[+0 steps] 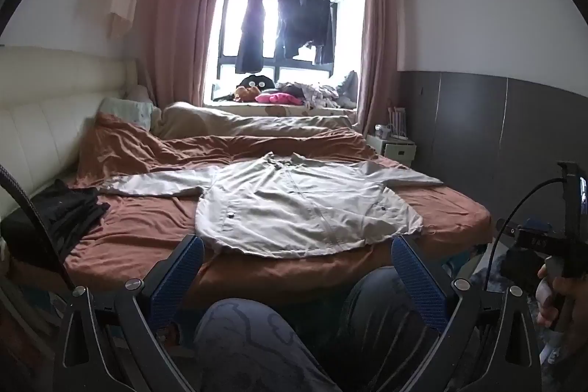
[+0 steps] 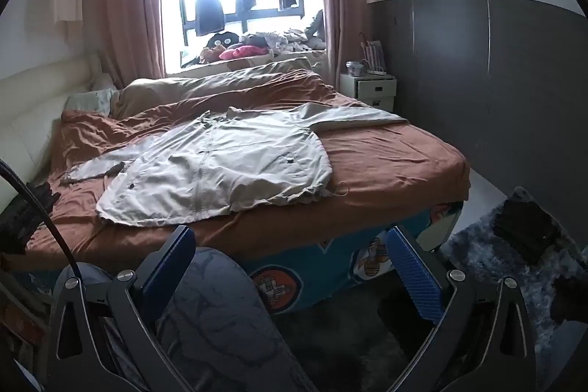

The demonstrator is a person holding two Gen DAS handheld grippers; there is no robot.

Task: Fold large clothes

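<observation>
Both tools are standing released and gripping nothing: left tool (image 1: 297, 263) and right tool (image 2: 290, 250) are hovering just short of the bed's (image 2: 397, 153) near edge, above the person's knees (image 1: 239, 329). One large beige jacket (image 1: 294, 204) is lying face up on the bed, hem toward the near edge, two sleeves spread sideways, collar pointing toward the window (image 1: 290, 24). Judging the first fold: each tool should be pinching a sleeve cuff or hem corner, both layers, and carrying it flat across the zip line. One dark garment (image 1: 70, 208) is sitting left of the jacket; several more are hanging at the window.
</observation>
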